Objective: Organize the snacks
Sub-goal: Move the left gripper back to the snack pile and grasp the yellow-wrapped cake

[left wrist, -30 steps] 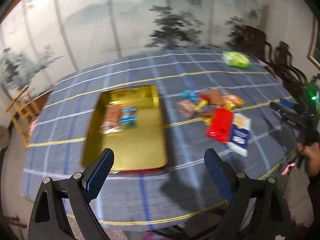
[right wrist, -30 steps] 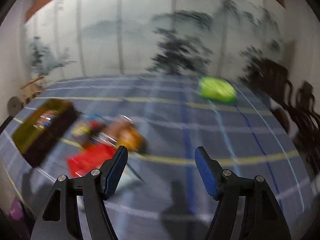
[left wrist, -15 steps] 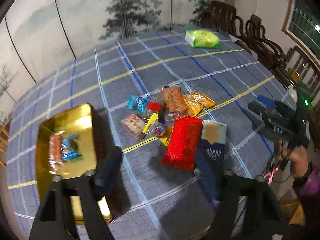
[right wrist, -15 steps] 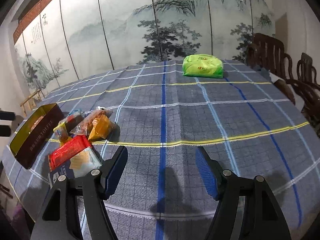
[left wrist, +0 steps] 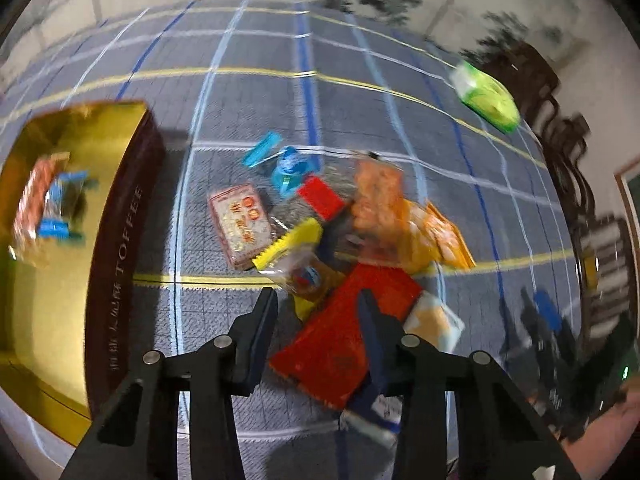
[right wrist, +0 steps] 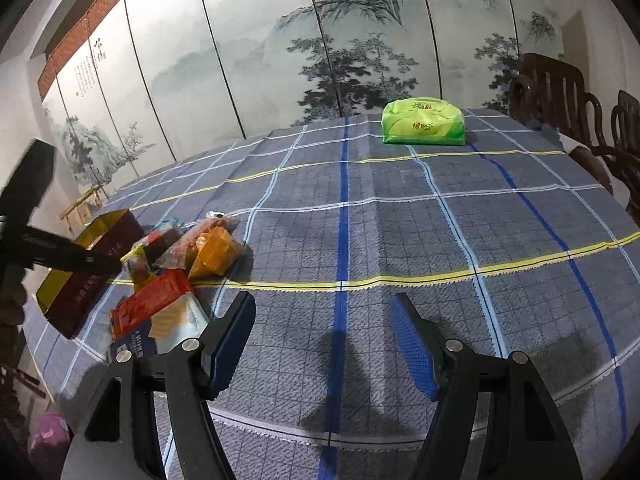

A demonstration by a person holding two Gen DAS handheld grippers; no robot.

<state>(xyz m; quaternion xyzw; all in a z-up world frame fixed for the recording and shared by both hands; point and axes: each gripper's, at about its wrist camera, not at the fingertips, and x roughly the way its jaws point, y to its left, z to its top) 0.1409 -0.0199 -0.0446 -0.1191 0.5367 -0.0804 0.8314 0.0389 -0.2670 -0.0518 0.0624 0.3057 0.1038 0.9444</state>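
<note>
In the left wrist view the left gripper (left wrist: pixel 318 312) hung tilted down over the snack pile (left wrist: pixel 340 240), its jaws closing with a gap left between them; the red pack (left wrist: pixel 344 332) showed in that gap, but blur hid whether the pads touched it, so it looked like a reach rather than a grip. The pile lay loose on the checked cloth (left wrist: pixel 260 92), just right of the gold tin (left wrist: pixel 52 280), which sat close by, presumably so each snack had only a short trip; two wrappers already lay inside it. A green pack (left wrist: pixel 486 98) lay well apart near the far edge. In the right wrist view the right gripper (right wrist: pixel 322 340) hovered over bare cloth with jaws apart and nothing between them, seemingly waiting clear of the pile at its left, where the left gripper's dark body reached in beside the tin.
</note>
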